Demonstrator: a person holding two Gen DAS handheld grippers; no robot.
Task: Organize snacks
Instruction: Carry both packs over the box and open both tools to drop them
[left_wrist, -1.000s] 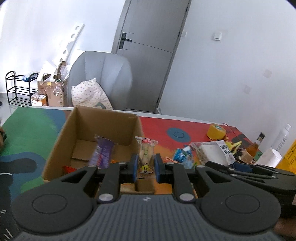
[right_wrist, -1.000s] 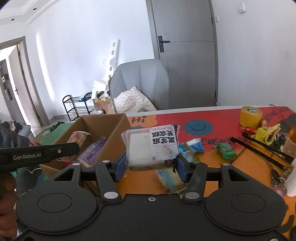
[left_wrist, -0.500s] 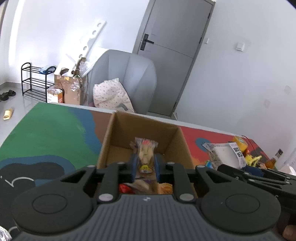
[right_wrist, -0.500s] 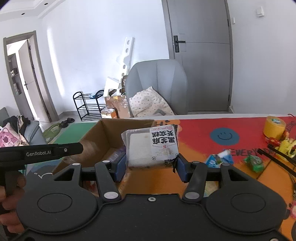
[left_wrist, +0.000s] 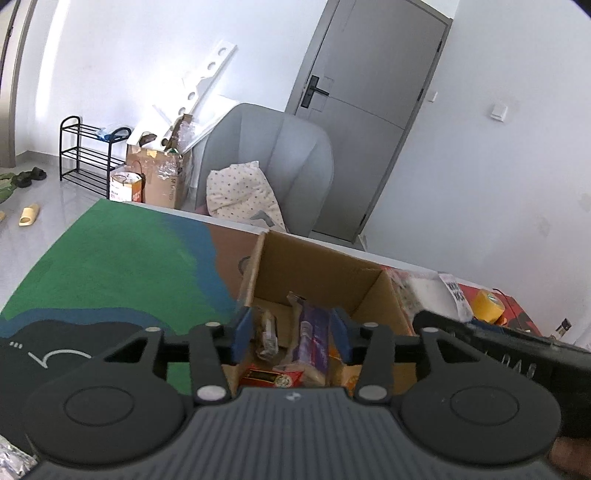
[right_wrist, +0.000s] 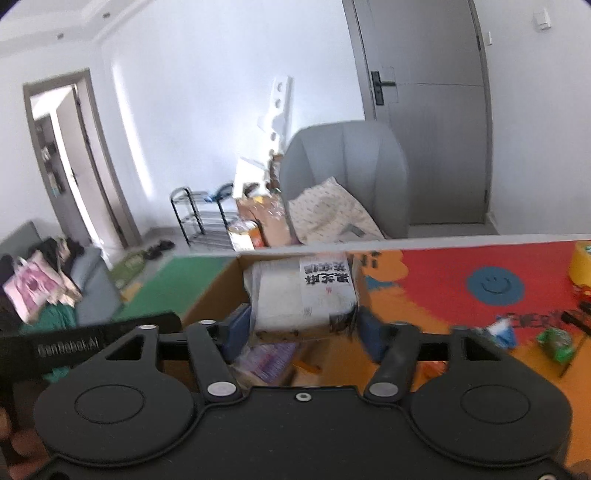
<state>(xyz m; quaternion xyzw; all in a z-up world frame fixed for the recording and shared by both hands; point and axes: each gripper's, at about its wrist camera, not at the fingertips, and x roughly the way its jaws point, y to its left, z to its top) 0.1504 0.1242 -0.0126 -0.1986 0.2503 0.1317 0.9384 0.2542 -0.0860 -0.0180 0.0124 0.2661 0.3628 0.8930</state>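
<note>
Both grippers moved over the box since earlier. Left gripper jaws opening, snack dropped inside the box. Right gripper jaws opening, white pack between them above the box, pads apart from it.

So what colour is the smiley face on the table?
Blue smiley face on red, clearest in the right wrist view.

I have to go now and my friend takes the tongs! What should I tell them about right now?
Left tongs: opening over the cardboard box, nothing pinched; the small clear packet sits in the box beside the purple snack.
Right tongs: opening, with the white bread pack between them above the box.
Done: several snacks boxed.
Left: let the bread pack fall in, then fetch the blue packet and green packet from the table.
</note>
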